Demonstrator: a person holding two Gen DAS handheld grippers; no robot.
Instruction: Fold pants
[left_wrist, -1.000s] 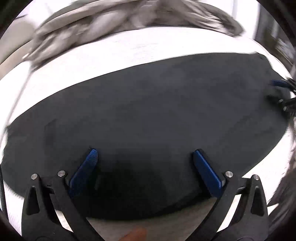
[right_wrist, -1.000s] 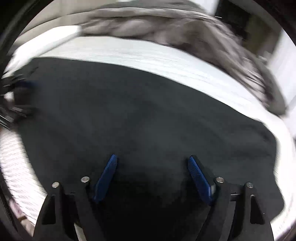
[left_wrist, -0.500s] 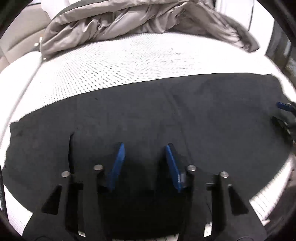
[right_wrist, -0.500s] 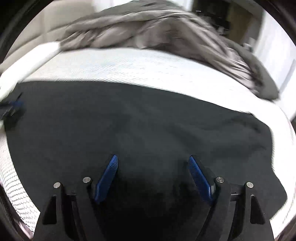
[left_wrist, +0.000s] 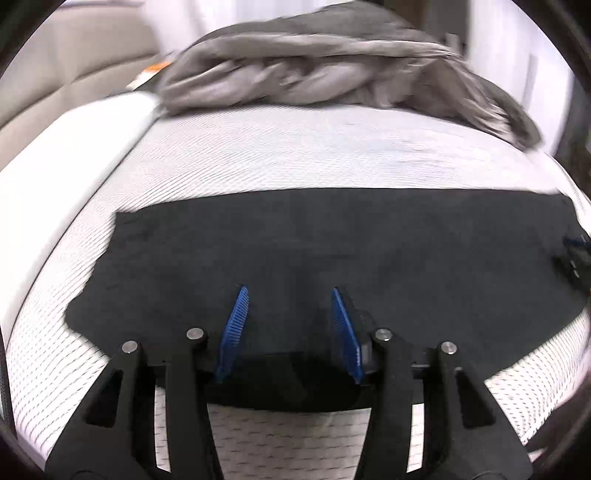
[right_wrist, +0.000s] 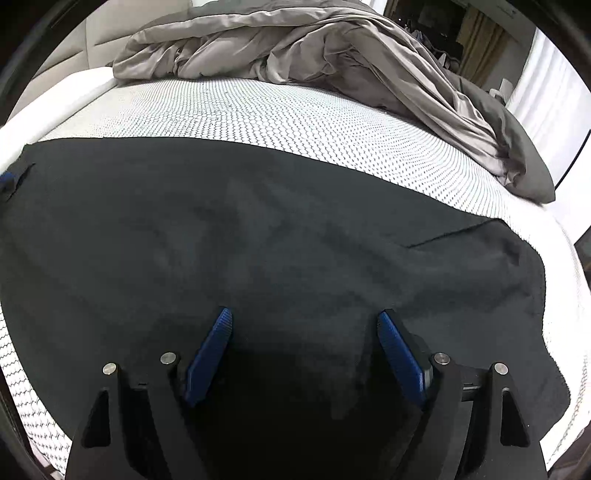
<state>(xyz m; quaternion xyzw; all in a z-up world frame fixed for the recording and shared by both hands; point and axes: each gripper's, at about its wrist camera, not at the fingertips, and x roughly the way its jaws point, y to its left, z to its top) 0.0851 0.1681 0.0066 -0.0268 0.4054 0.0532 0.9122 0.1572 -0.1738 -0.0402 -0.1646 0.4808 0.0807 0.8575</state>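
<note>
One pair of black pants (right_wrist: 258, 229) lies under two grippers, left (left_wrist: 290, 295) seemingly pinching its edge, right (right_wrist: 304, 317) spread apart.

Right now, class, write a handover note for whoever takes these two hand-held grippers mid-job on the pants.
Left hand-held gripper: jaws half closed at the near edge of the black pants; whether it pinches cloth is unclear.
Right hand-held gripper: open above the pants, holding nothing.
Pants: spread flat across the white mattress, grey duvet behind.
Done: laid out. Left: fold them.
</note>
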